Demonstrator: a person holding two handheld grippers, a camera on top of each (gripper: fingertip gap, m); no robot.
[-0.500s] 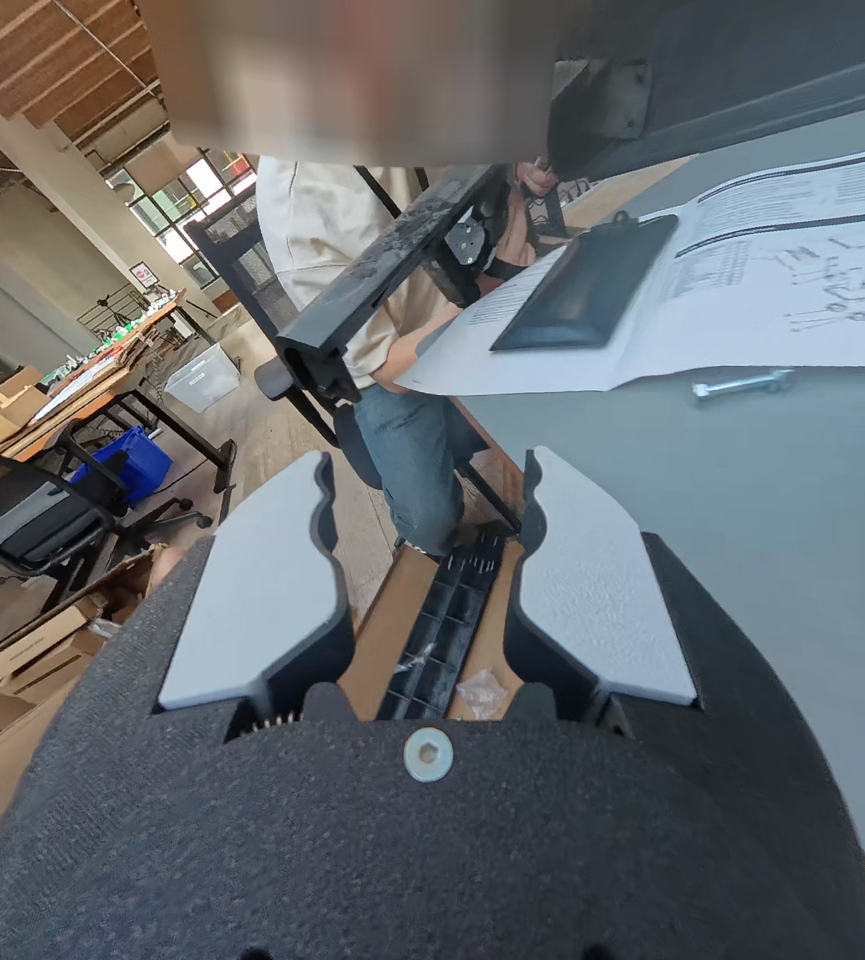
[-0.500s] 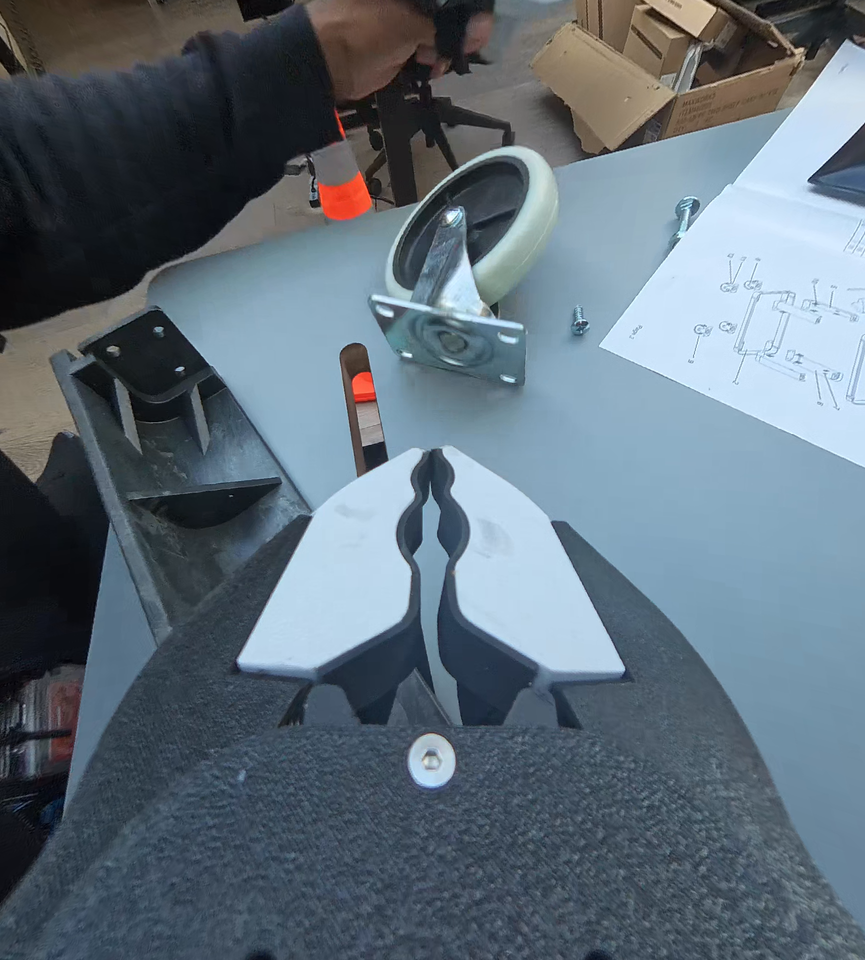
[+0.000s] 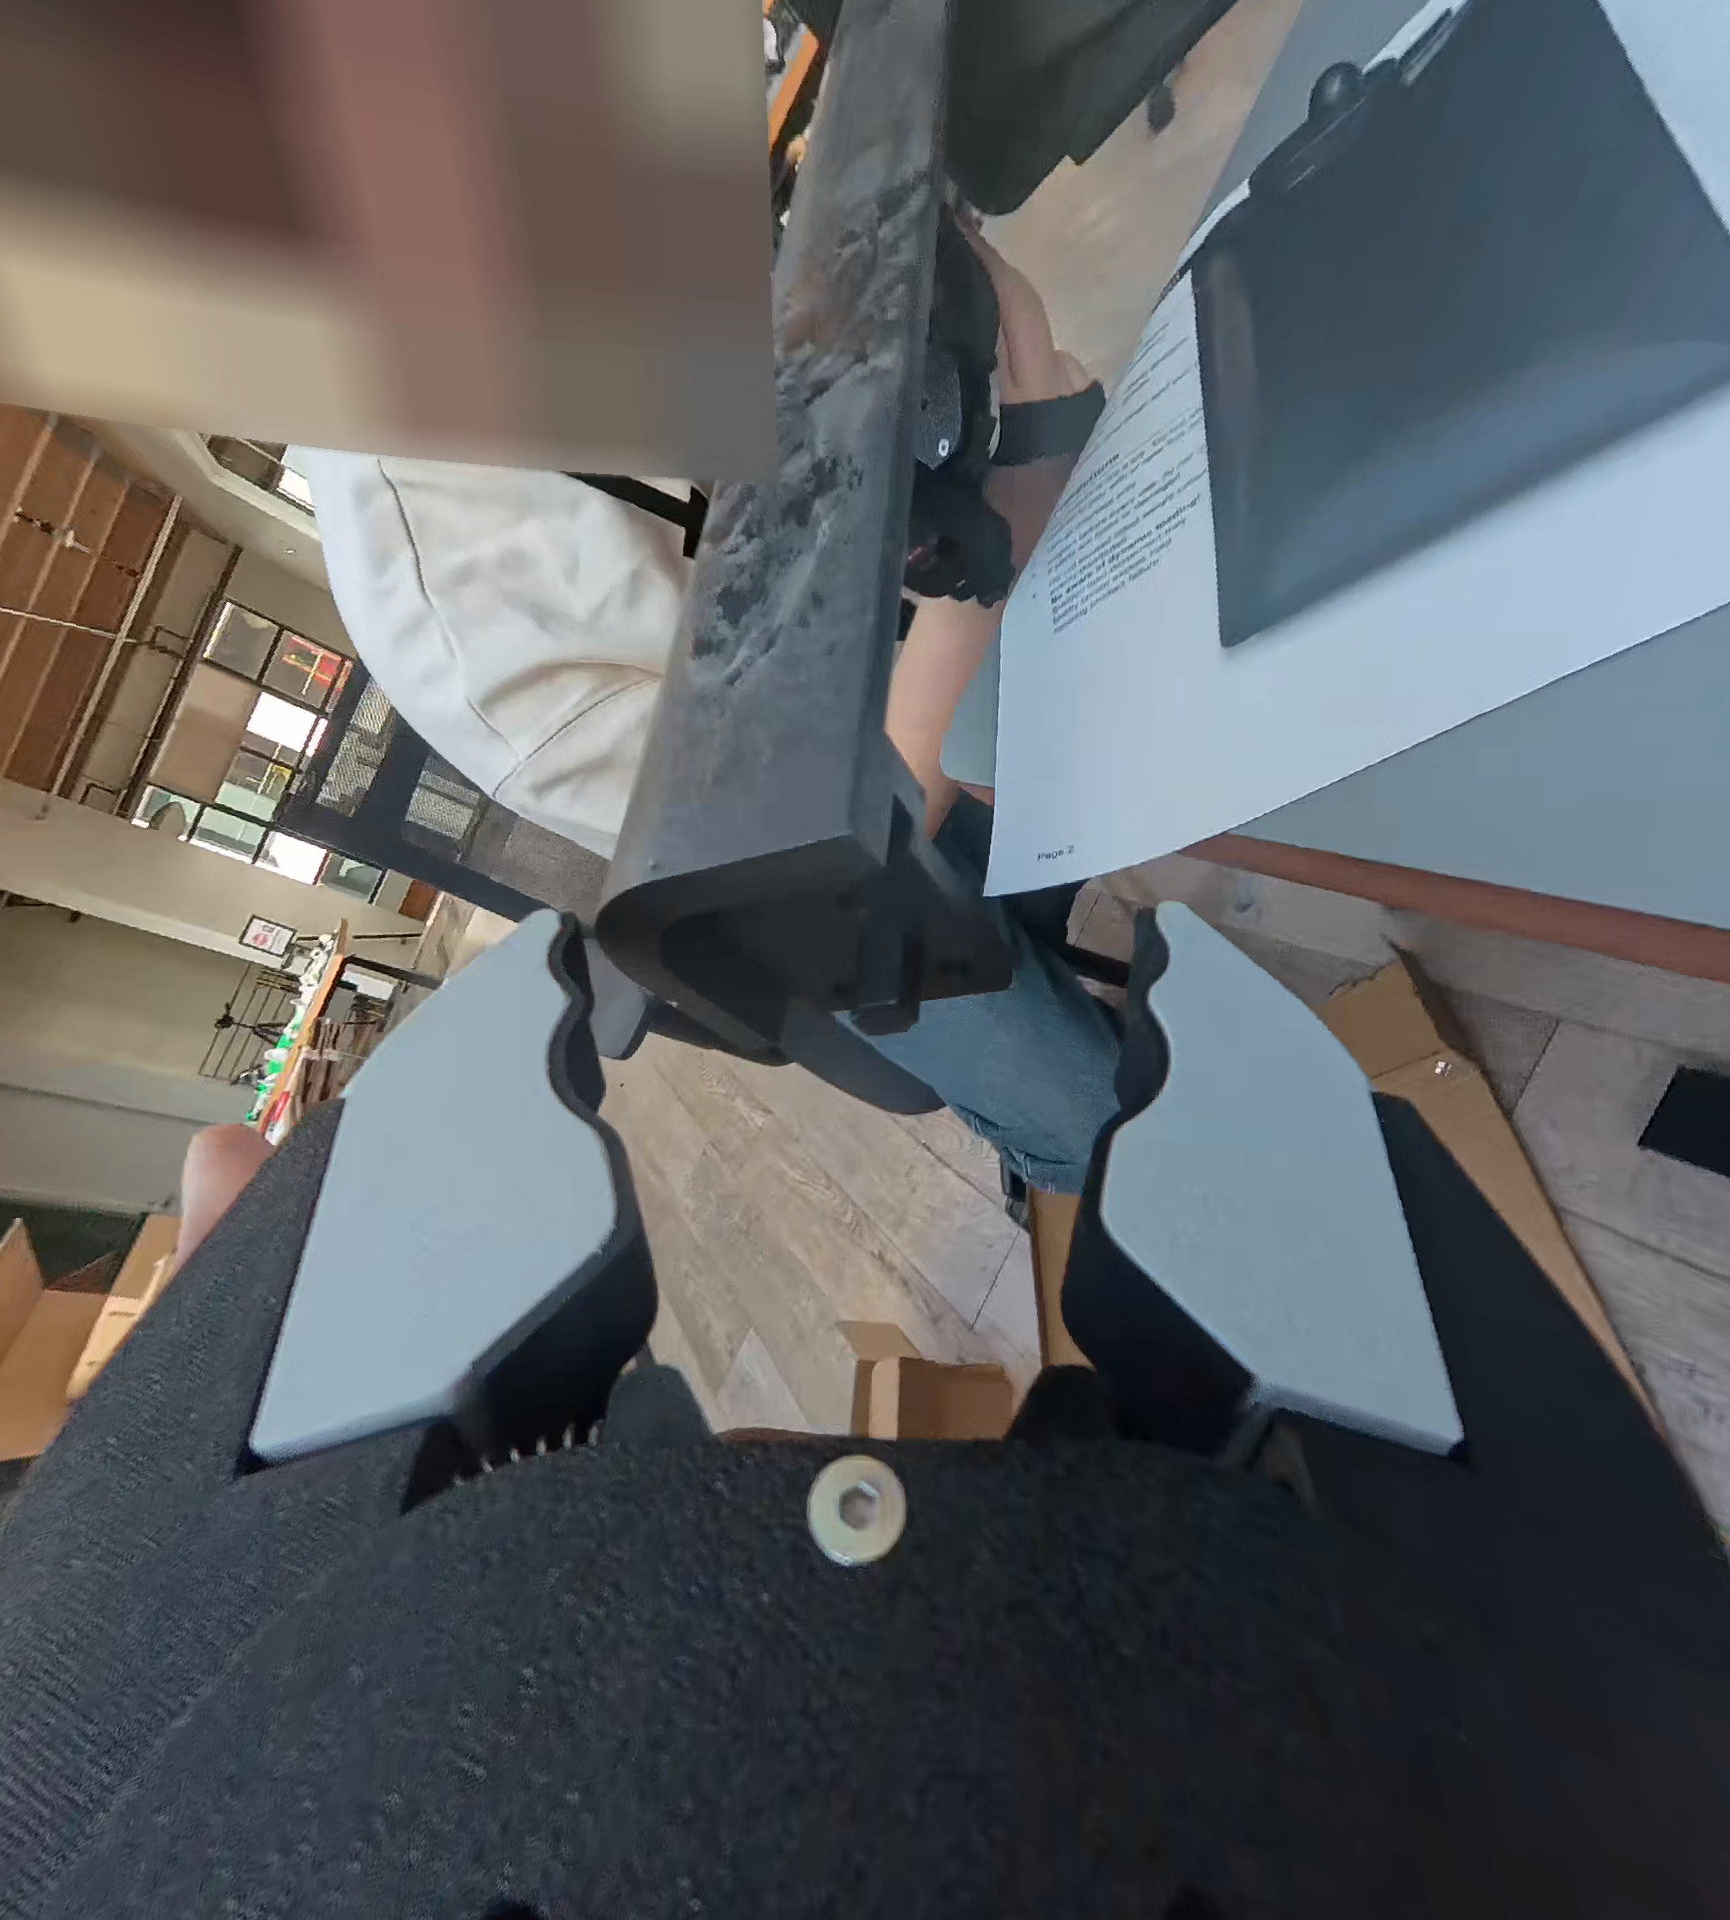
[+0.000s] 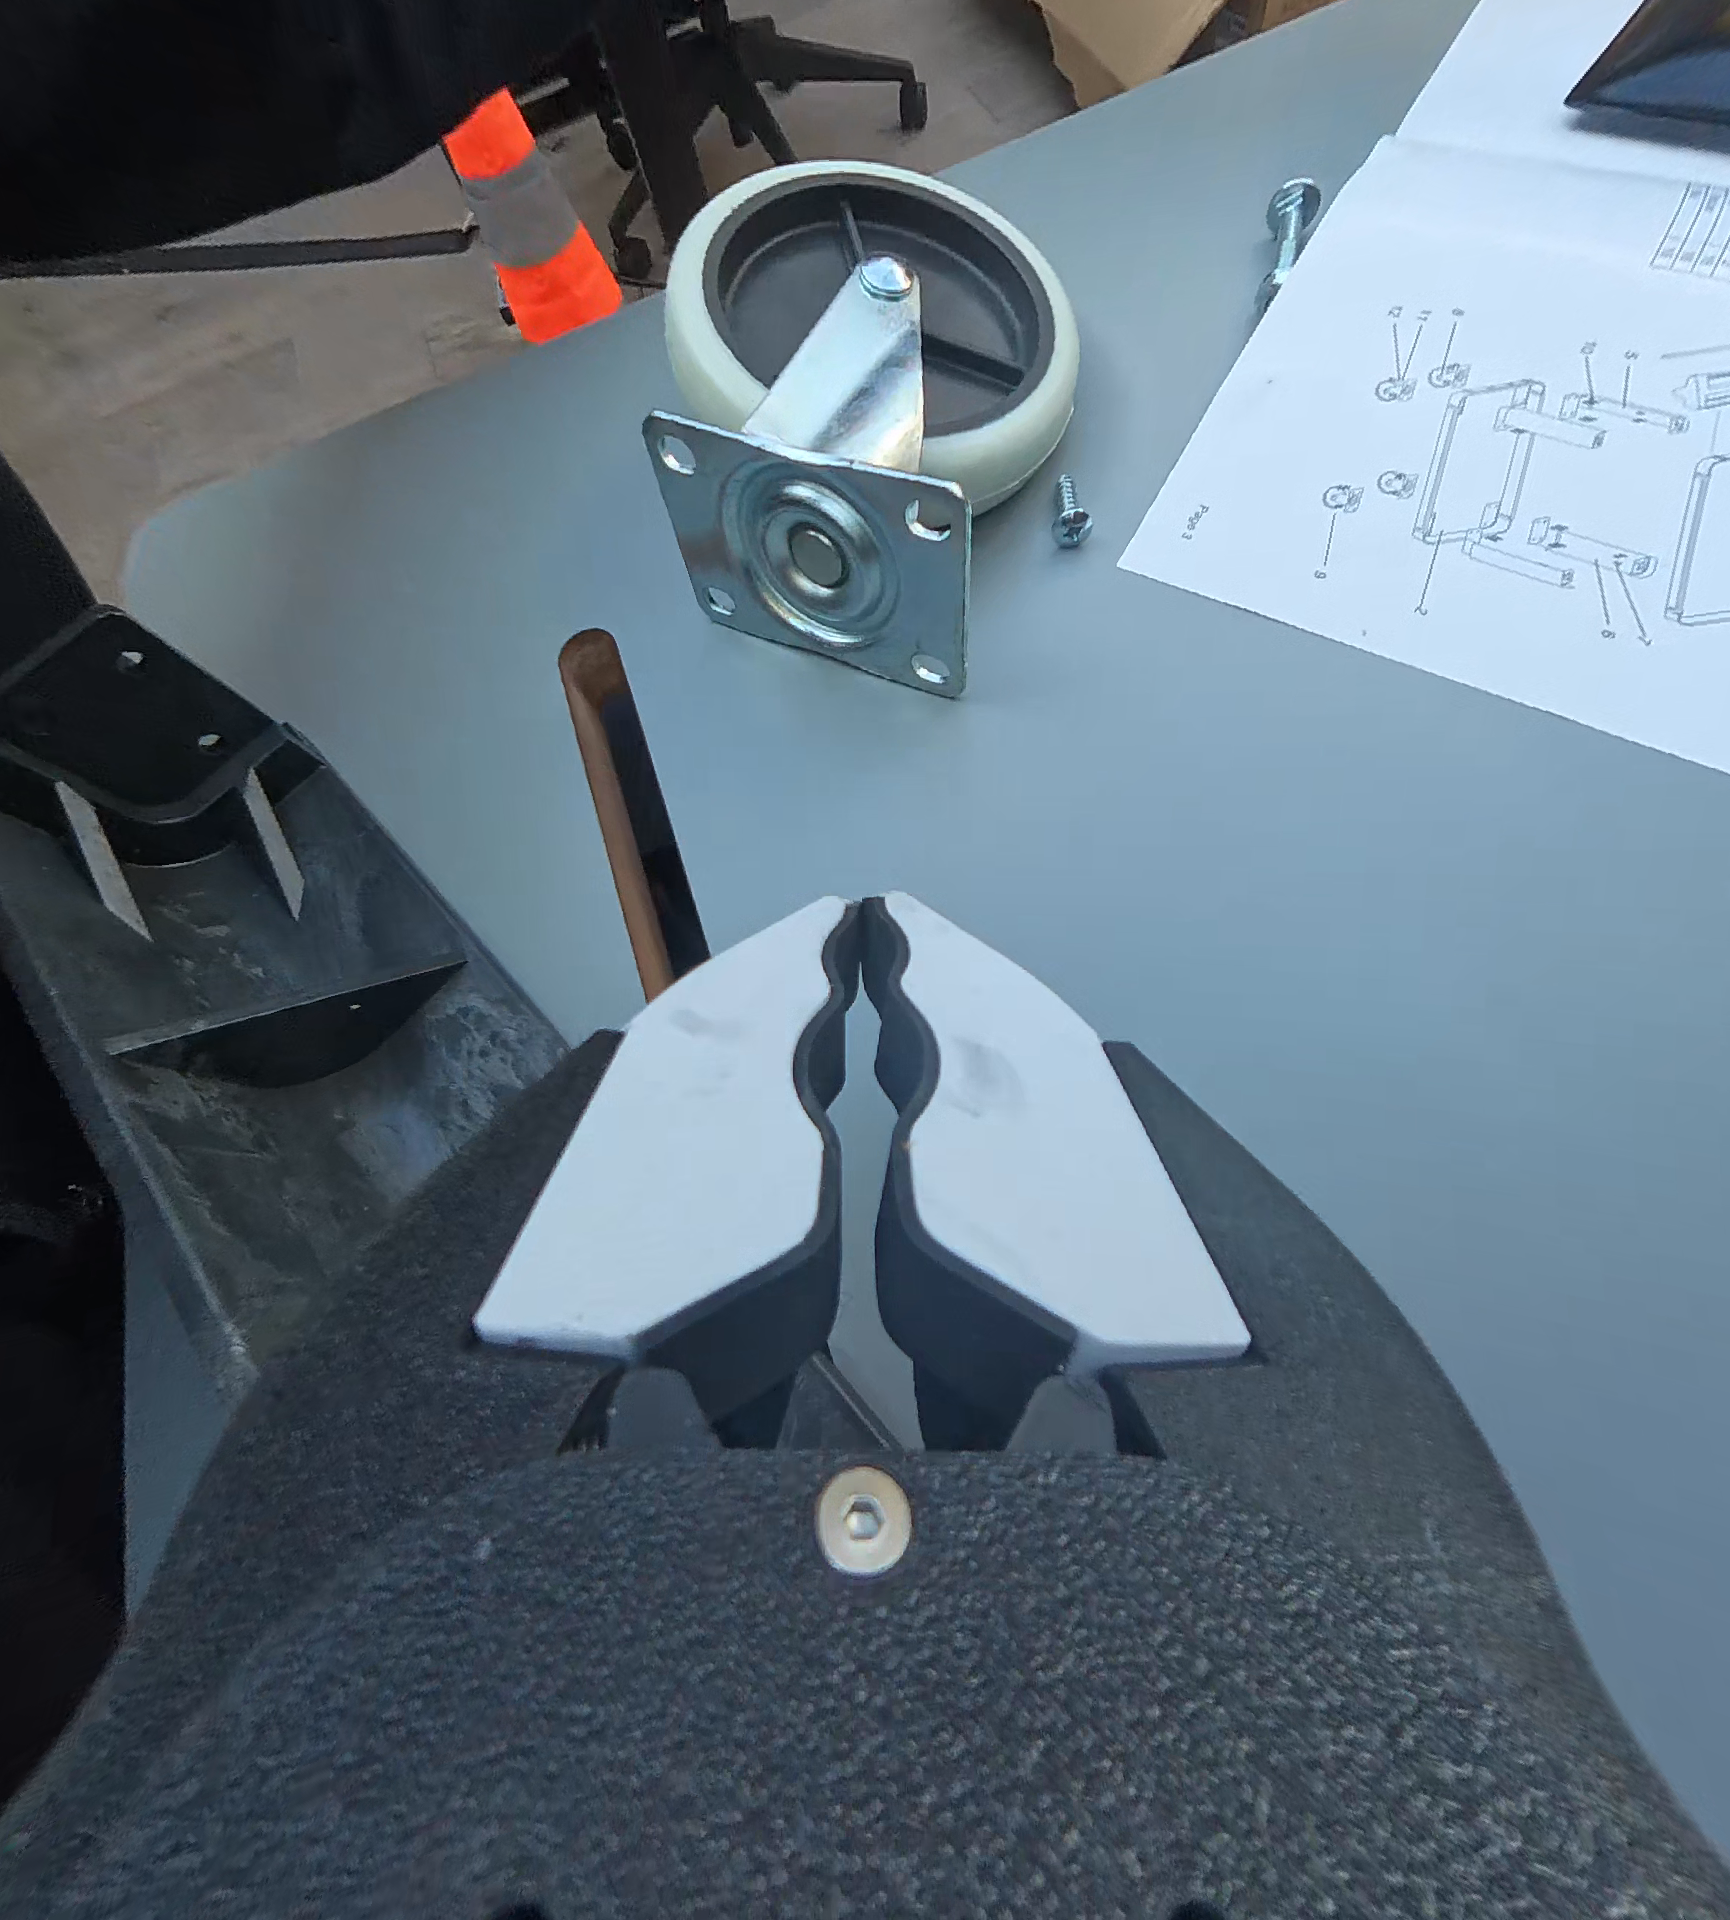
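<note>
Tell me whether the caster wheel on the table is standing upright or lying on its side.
On its side. The caster lies with the wheel's flat face on the grey table, its mounting plate on edge, facing the camera.

Shiny metal caster plate [image 4: 819, 551] (zinc-bright), matt grey table [image 4: 1256, 935], paper manual [image 4: 1463, 468].

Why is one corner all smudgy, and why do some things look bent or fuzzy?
Left wrist view: the smudgy patch in the top left corner was laid over the picture afterwards; the black beam and paper sheet look stretched by the wide lens, and the floor at the right edge is motion-blurred. Right wrist view: sharper, evenly lit, with soft shine on the caster wheel; the grey table edge curves.
</note>
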